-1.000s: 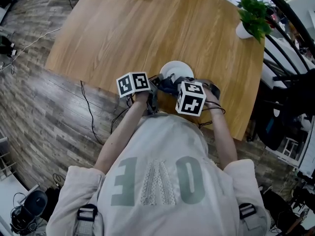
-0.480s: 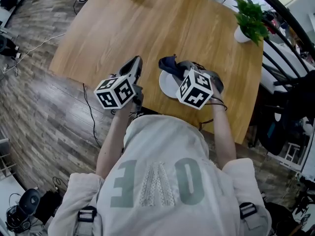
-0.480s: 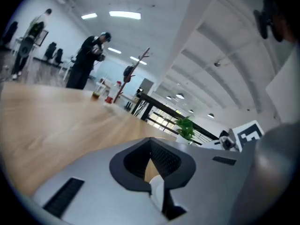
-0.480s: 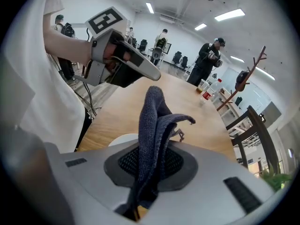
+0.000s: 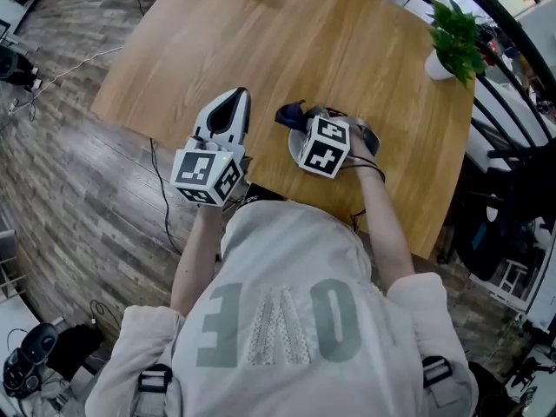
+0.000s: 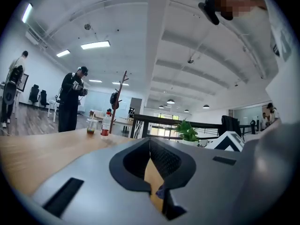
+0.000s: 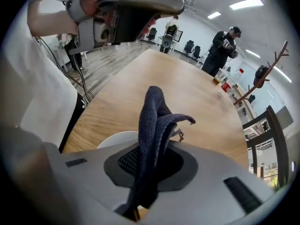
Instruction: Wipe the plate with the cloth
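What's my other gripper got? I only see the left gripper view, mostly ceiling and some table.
Observer: The right gripper is shut on a dark blue cloth, which sticks up between its jaws.
Operator: Where's the plate?
Observer: The white plate lies on the wooden table, just below that gripper.
Operator: And my left one?
Observer: The head view shows the left gripper off to the plate's left, over the table, clear of plate and cloth.

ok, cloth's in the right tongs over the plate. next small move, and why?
Probably lower the right tongs until the cloth presses on the plate, then start a short swipe. The cloth is clamped and sticks out past the tips, the plate's white rim lies just under it; the left tongs are shut, empty, off to the side.
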`<state>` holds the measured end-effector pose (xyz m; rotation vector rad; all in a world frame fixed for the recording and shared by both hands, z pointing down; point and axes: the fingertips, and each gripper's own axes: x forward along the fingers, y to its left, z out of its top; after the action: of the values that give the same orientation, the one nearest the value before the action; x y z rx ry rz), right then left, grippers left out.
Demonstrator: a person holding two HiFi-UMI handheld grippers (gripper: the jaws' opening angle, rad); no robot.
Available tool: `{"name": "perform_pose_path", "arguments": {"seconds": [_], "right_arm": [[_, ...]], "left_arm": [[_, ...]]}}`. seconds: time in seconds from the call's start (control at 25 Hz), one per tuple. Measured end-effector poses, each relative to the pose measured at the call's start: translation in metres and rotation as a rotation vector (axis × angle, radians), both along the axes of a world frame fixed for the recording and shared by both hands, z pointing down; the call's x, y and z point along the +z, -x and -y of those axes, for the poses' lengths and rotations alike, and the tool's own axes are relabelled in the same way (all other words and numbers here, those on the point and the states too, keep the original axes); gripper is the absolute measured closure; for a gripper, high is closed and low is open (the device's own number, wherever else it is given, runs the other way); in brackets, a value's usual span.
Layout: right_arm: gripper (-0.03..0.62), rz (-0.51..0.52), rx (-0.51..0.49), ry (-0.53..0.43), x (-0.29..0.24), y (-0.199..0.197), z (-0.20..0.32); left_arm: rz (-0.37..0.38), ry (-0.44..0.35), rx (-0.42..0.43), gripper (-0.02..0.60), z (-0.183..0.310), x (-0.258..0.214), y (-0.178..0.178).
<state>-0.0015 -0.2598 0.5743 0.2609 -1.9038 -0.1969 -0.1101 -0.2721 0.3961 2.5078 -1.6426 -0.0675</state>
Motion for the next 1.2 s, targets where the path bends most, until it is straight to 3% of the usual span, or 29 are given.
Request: {"name": "perform_pose_path", "arguments": {"seconds": [0.32,0.72,0.92,1.04,1.2], "right_arm": [[0.537,-0.04,-0.044,0.048,0.018,0.004,-0.021],[0.537,-0.052,-0.136,0.15,0.018,-0.006,-0.09],[0.537,-0.069,-0.143,0.139,0.021,-0.018,-0.098],[0.537,-0.019,-0.126,0.128,0.01,-0.014,-0.097],[0.537,0.172,-0.028,0.027,-0.034,0.001,-0.065]], "left_arm": [[-0.054,0.05,0.025,0.574,0.0,0.01,0.0],[-0.077,0.046,0.053,0.574,0.006,0.006,-0.009],[-0.083,0.022,0.057,0.574,0.005,-0.001,-0.015],[-0.079,0.007,0.06,0.574,0.003,-0.008,-0.018],[-0.045,-0.046,0.05,0.574,0.003,-0.03,-0.022]]}}
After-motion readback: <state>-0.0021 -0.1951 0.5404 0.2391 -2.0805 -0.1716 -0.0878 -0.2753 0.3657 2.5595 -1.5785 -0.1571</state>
